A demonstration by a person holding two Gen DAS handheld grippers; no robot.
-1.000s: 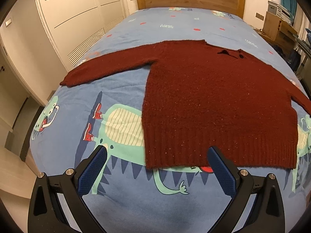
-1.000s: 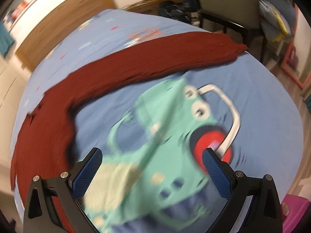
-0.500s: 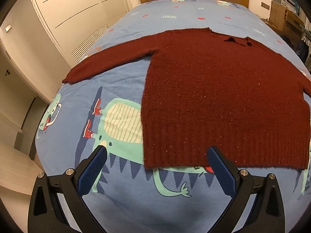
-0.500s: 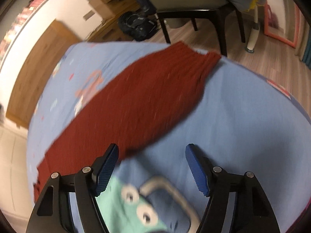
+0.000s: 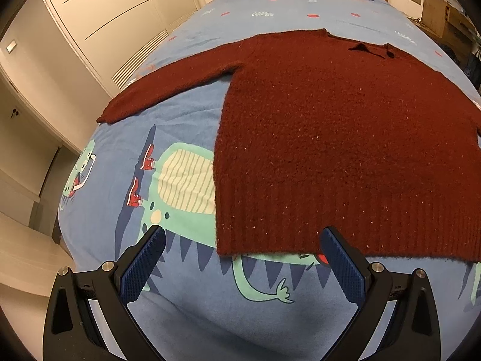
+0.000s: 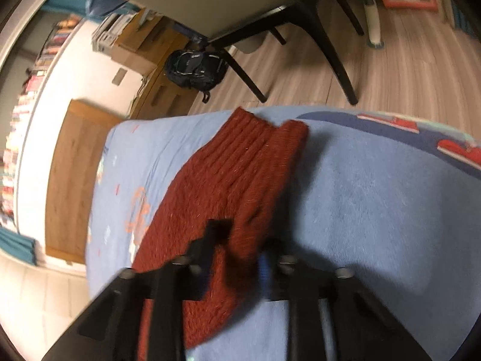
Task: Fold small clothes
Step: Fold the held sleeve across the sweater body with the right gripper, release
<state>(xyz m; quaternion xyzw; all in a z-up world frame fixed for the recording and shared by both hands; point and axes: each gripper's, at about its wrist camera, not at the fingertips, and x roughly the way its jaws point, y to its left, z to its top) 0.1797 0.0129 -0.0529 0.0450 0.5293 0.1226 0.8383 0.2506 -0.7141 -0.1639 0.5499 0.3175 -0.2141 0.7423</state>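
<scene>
Maroon knit sweater (image 5: 336, 138) spread flat on a blue cartoon-print bedspread (image 5: 186, 294)

Left gripper (image 5: 240, 240) hovers over the bedspread near the ribbed hem, its blue-padded fingers (image 5: 141, 267) wide apart and holding nothing. In the right wrist view, the right gripper (image 6: 237, 252) is closed on the sweater's sleeve (image 6: 234, 180), a short way back from the cuff, which lies by the bed's edge; the frame is motion-blurred. A dark-legged chair (image 6: 270, 24) and a black backpack (image 6: 195, 66) are on the wooden floor beyond

One sweater (image 5: 345, 138), one bed (image 5: 186, 294), one chair (image 6: 228, 3).
</scene>
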